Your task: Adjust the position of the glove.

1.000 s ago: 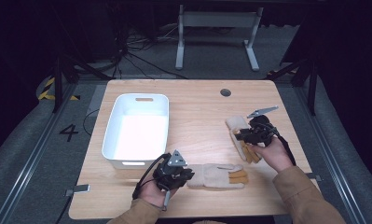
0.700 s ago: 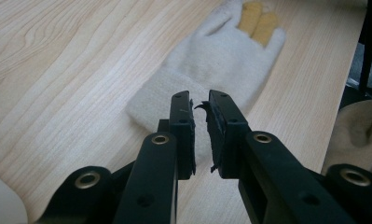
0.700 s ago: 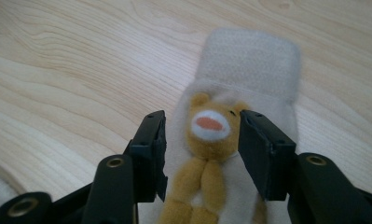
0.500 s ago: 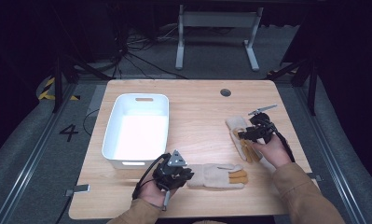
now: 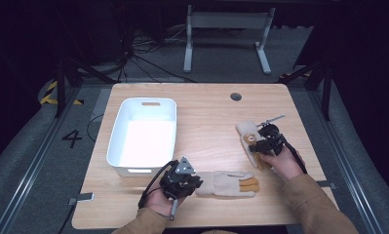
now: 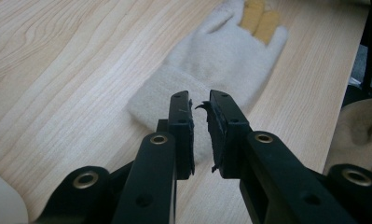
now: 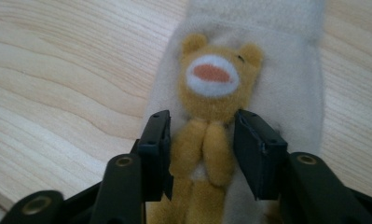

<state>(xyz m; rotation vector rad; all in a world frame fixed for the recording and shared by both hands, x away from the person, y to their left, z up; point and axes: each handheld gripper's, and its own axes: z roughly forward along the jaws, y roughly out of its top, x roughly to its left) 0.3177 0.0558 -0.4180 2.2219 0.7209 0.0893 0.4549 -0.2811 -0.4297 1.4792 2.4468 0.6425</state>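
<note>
A: Wooden table (image 5: pixel 206 112), dark floor behind it. What's nearest?

B: The left gripper (image 6: pixel 200 109), jaws nearly together, pinching the cuff of a cream glove (image 6: pixel 221 60) lying flat at the near edge.

A: And farther off?

B: The right gripper (image 7: pixel 200 135), jaws closing in but apart, straddles the bear (image 7: pixel 211 93) on a second glove (image 7: pixel 286 84). A white bin (image 5: pixel 143 134) sits far left.
</note>
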